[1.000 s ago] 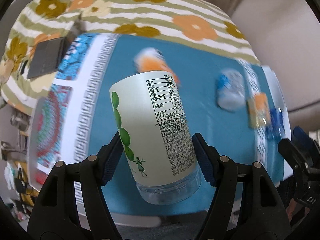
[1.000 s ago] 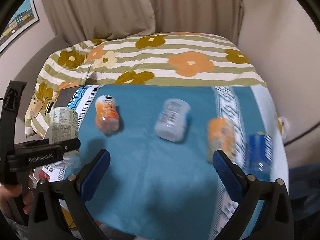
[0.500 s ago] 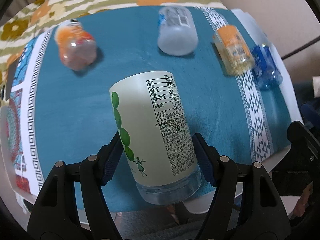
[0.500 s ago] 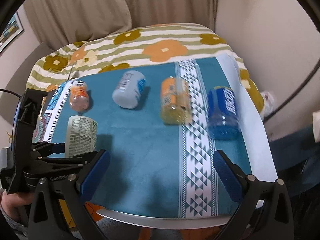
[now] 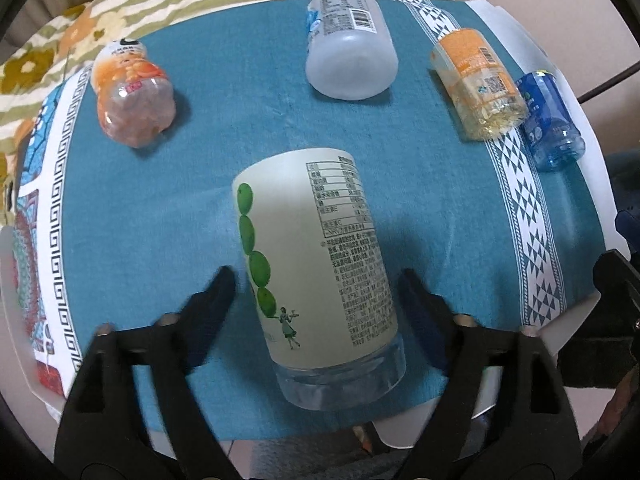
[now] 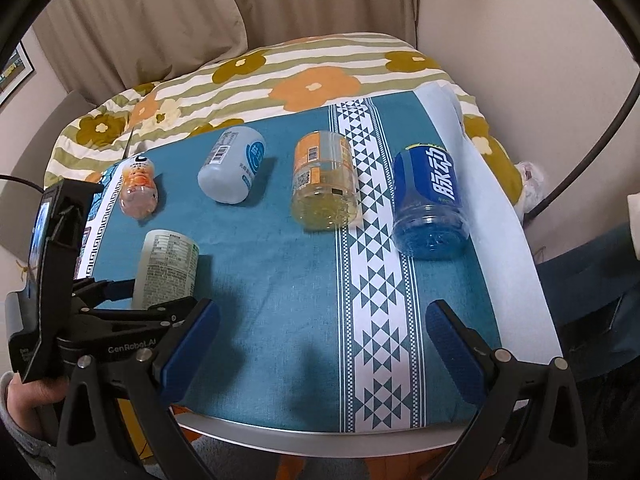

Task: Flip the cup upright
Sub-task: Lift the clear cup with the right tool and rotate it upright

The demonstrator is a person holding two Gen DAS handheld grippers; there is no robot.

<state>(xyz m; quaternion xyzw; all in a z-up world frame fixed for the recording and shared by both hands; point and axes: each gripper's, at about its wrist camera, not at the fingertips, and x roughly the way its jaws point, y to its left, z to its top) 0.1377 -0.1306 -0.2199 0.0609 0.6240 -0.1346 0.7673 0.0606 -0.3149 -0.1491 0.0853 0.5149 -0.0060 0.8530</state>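
Left gripper jaws spread around pale green-dotted plastic cup on teal surface; right gripper jaws spread, holding nothing.

Your cup wears a pale cream label with 4 green ovals down one side and black print. Around it lie a peach-orange cup, a frosted white one, a yellow one with an orange label and a blue one (white lettering). The cloth is teal, banded with white triangles; the blanket is olive-striped with orange flowers.
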